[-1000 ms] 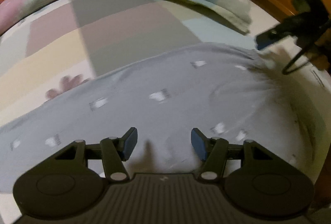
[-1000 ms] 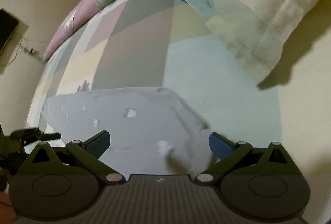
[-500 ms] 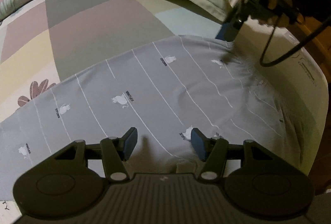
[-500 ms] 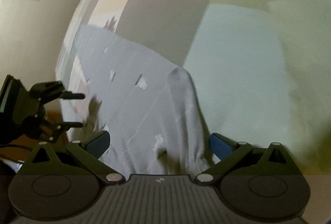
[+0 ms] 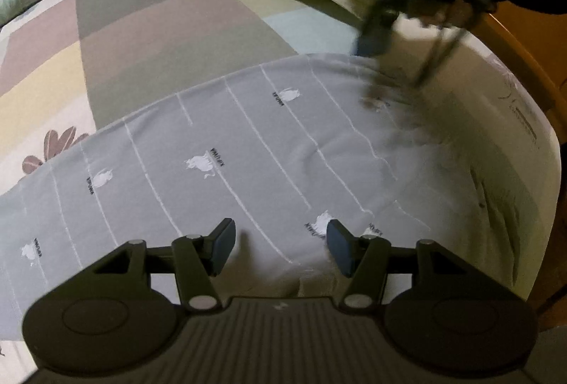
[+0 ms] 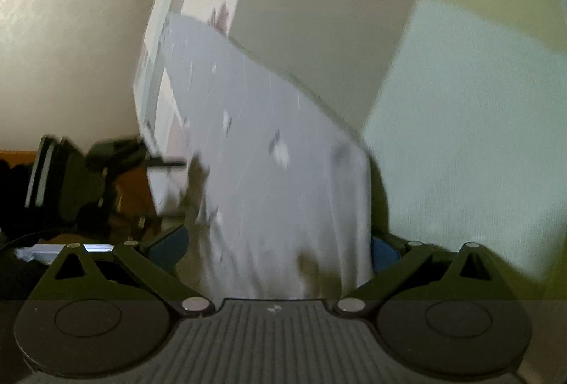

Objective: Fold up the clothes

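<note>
Grey garment [image 5: 248, 150] reads to me as soft matt knit cloth, thin white stripes and small printed figures on it. Bedsheet [image 5: 149, 40] under it: matt woven cotton in pastel blocks, fine ribbed texture close up. Left claw [image 5: 280, 247]: matt black plastic, blue rubbery pads [image 5: 338, 247], bright metal pivot pins. Bed frame [image 5: 524, 65]: glossy orange wood.

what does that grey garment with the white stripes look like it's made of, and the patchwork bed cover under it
Grey garment: looks like soft, matte knit jersey, probably cotton; it drapes limply and wrinkles finely near the right gripper.
Bed cover: seems a matte woven cotton sheet, lying flat with printed colour blocks. Fibre can't be confirmed.
</note>
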### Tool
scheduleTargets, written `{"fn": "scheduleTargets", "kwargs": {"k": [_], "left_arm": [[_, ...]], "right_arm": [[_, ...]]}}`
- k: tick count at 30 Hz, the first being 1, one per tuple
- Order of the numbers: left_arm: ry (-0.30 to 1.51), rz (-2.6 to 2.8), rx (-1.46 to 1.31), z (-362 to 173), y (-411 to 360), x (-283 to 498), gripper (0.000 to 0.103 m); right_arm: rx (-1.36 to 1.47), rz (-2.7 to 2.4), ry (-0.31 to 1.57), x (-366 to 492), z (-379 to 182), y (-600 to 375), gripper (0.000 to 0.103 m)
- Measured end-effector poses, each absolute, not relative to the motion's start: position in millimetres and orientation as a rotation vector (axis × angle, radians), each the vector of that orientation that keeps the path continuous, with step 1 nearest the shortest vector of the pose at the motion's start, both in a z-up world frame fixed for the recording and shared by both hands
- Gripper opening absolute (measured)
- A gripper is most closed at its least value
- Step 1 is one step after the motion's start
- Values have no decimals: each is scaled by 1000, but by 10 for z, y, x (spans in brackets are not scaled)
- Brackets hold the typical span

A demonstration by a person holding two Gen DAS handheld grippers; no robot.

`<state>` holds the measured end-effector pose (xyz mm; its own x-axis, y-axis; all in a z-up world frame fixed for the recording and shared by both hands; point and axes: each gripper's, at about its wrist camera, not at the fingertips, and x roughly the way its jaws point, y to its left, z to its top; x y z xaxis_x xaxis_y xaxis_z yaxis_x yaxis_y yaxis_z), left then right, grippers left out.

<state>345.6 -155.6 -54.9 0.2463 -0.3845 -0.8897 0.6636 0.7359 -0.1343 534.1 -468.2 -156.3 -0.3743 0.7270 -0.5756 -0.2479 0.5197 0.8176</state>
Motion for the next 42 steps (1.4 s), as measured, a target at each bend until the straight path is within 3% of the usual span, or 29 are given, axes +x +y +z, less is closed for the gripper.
{"fn": "scheduleTargets", "kwargs": {"k": [11, 13, 14, 15, 16, 17, 18, 19, 26, 33, 36, 42], "left_arm": [[1104, -752, 261, -501, -1531, 3554, 58], [1096, -765, 272, -469, -1514, 3614, 58], [1086, -768, 285, -455, -1509, 3649, 58], [1074, -771, 302, -442, -1509, 3689, 58], [1063, -775, 318, -433, -1514, 3734, 58], [1052, -779, 333, -423, -1520, 3779, 58], [1042, -784, 346, -413, -1527, 3825, 58], [1033, -792, 356, -404, -1539, 3871, 58], [1024, -877, 547, -423, -1662, 4265, 53], [1060, -1069, 766, -517, -1888, 4917, 52], [1190, -1160, 749, -648, -1997, 5227, 39], [1348, -1226, 735, -899, -2148, 5552, 33]], "right_arm": [[417, 1172, 1583, 5435, -1555, -4359, 103], [409, 1170, 1580, 5399, -1544, -4428, 95], [407, 1156, 1580, 5383, -1543, -4483, 83], [375, 1137, 1572, 5375, -1531, -4528, 64], [332, 1116, 1565, 5381, -1524, -4562, 54], [294, 1092, 1563, 5386, -1521, -4562, 37], [256, 1068, 1561, 5390, -1519, -4562, 14], [217, 1046, 1557, 5393, -1516, -4560, 1], [-74, 1036, 1430, 5141, -1250, -4314, 2], [-94, 1033, 1389, 5098, -1234, -4351, 2], [-88, 1032, 1369, 5058, -1239, -4389, 2], [-58, 1022, 1336, 5010, -1231, -4417, 2]]}}
